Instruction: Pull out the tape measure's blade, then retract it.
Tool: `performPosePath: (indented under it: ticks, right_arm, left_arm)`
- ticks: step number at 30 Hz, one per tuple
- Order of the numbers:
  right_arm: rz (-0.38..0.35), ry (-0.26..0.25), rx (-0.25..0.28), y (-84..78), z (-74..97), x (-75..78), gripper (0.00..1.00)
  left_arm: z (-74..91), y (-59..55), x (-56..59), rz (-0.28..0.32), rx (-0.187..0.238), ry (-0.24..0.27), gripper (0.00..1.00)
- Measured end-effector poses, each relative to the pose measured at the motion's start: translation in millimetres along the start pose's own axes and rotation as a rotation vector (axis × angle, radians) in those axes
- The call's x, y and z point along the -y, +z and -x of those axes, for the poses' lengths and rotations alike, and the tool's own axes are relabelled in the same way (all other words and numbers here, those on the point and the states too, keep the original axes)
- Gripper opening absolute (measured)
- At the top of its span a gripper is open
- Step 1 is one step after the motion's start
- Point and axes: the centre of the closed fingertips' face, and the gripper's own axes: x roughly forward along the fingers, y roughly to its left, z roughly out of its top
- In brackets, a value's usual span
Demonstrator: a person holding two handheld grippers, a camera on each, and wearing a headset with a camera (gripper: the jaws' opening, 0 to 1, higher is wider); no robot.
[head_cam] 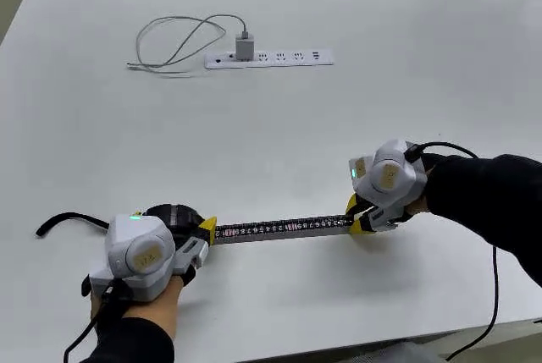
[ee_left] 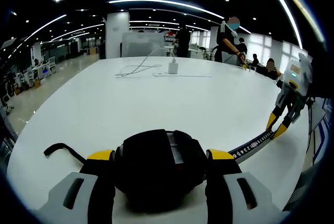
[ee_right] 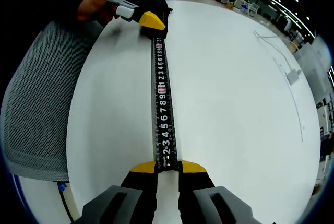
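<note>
- Head view: the tape measure case (head_cam: 169, 211) is seen at the near left of the white bench (head_cam: 339, 109). It is clamped in the left claw (head_cam: 174, 223), whose yellow-tipped jaws are pressed against its two sides.
- The blade (head_cam: 279, 228) is drawn out of the case and stretched straight to the right, numbers facing up.
- The blade's free end is pinched by the right claw (head_cam: 357, 217), whose jaws are brought almost together on it.
- A black strap (head_cam: 68, 221) is laid out on the bench to the left of the case.
- A white power strip (head_cam: 269, 58), with a charger (head_cam: 244, 46) plugged in and a looped cable (head_cam: 174, 41), is seen at the far side, well apart.
</note>
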Motion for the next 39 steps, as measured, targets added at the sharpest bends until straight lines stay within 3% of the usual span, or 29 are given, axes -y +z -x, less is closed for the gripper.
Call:
performPosePath:
  ticks: [13, 19, 24, 39]
  right_arm:
    - [-0.032, 0.009, 0.032, 1.2, -0.1, 1.3, 0.09]
    - [-0.071, 0.001, 0.009, 2.8, -1.1, 2.4, 0.10]
    - [-0.056, -0.002, -0.014, 3.9, -1.9, 1.4, 0.10]
    - [-0.062, 0.005, -0.011, 7.0, -3.1, 1.6, 0.10]
  left_arm:
    - [0.5, -1.7, -2.0, 0.001, -0.023, -0.006, 0.65]
    - [-1.3, -3.2, -2.0, 0.009, -0.037, -0.006, 0.65]
    - [-1.4, -4.0, -1.6, 0.006, -0.044, -0.013, 0.64]
    - [-2.9, -3.2, -0.3, 0.001, -0.032, -0.021, 0.64]
